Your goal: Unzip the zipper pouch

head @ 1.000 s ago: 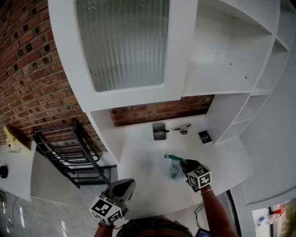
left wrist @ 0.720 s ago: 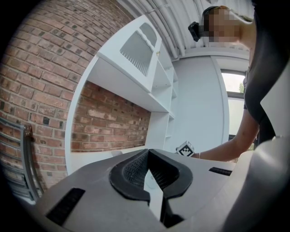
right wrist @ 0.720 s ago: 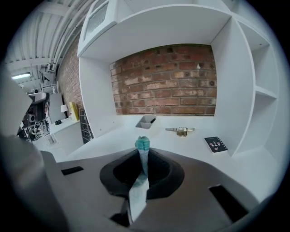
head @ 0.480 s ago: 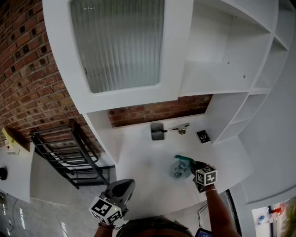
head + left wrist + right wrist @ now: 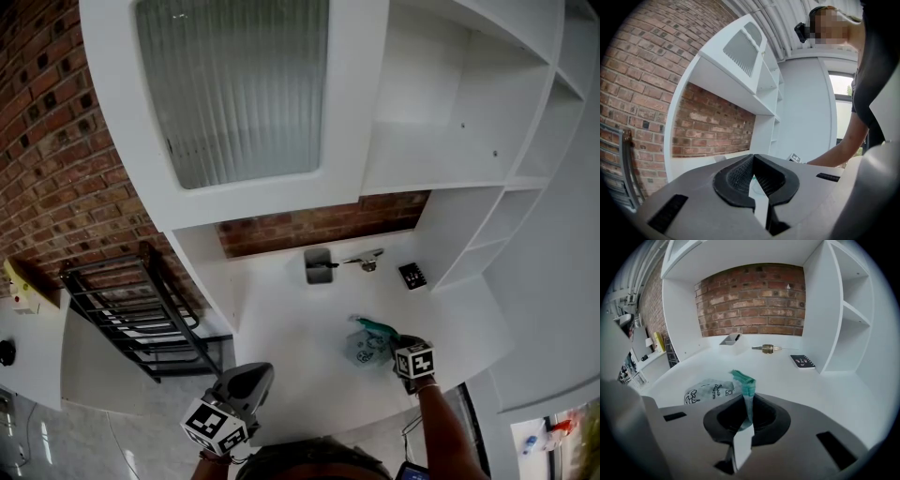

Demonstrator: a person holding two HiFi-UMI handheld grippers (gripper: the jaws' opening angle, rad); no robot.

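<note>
Shift rightward across worktop (image 5: 291,323) in the last second: zipper pouch (image 5: 361,347) dragged by right claw (image 5: 392,345), clamped on its raised teal zipper end (image 5: 742,379). Left claw (image 5: 251,377) closed empty, well apart. Likely sliding, not unzipping, without a counter-hold.

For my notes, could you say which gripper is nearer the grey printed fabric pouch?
Right. The right gripper clamps the teal edge of the grey printed pouch; the left gripper hangs shut, well apart from it.
</note>
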